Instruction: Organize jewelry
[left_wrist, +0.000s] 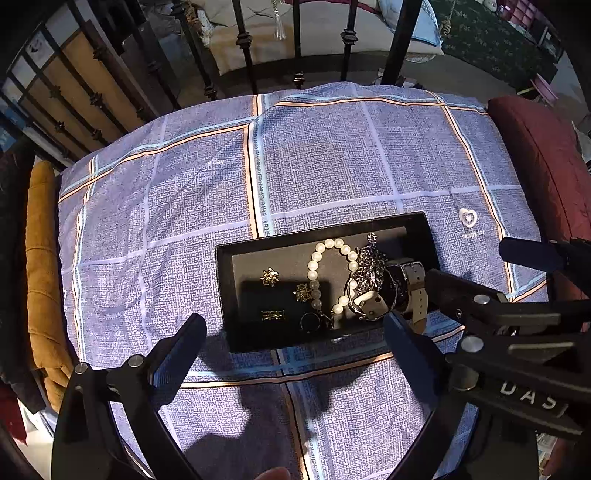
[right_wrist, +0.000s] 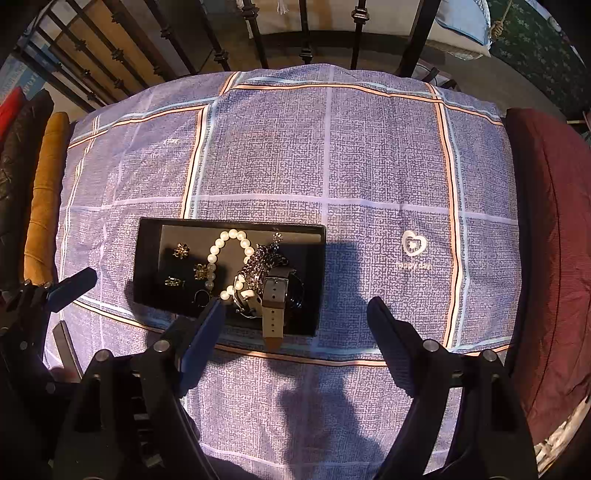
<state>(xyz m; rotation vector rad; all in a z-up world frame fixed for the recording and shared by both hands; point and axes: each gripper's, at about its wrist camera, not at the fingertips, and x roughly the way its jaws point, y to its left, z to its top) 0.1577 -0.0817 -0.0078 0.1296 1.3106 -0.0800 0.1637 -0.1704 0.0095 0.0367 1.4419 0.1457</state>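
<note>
A black tray (left_wrist: 222, 295) (right_wrist: 147, 258) lies on the blue checked cloth. In it are a pearl bracelet (left_wrist: 313, 274) (right_wrist: 212, 258), a silver chain (left_wrist: 369, 264) (right_wrist: 256, 267), a watch with a pale strap (left_wrist: 415, 282) (right_wrist: 274, 310), small gold earrings (left_wrist: 269, 277) (right_wrist: 181, 251) and a dark ring (left_wrist: 310, 322). The strap hangs over the tray's near rim. My left gripper (left_wrist: 293, 325) stands open above the tray's near edge, holding nothing. My right gripper (right_wrist: 295, 306) (left_wrist: 469, 262) is open too, at the tray's right end, with nothing between its fingers. A blue fingertip (right_wrist: 75, 282) of the left gripper shows at the left.
The blue checked cloth (right_wrist: 369, 166) covers a raised surface, with a white heart logo (right_wrist: 414, 242) right of the tray. Behind it stands a black iron railing (left_wrist: 243, 44). A maroon cushion (right_wrist: 546, 221) borders the right side and a mustard one (right_wrist: 44, 192) the left.
</note>
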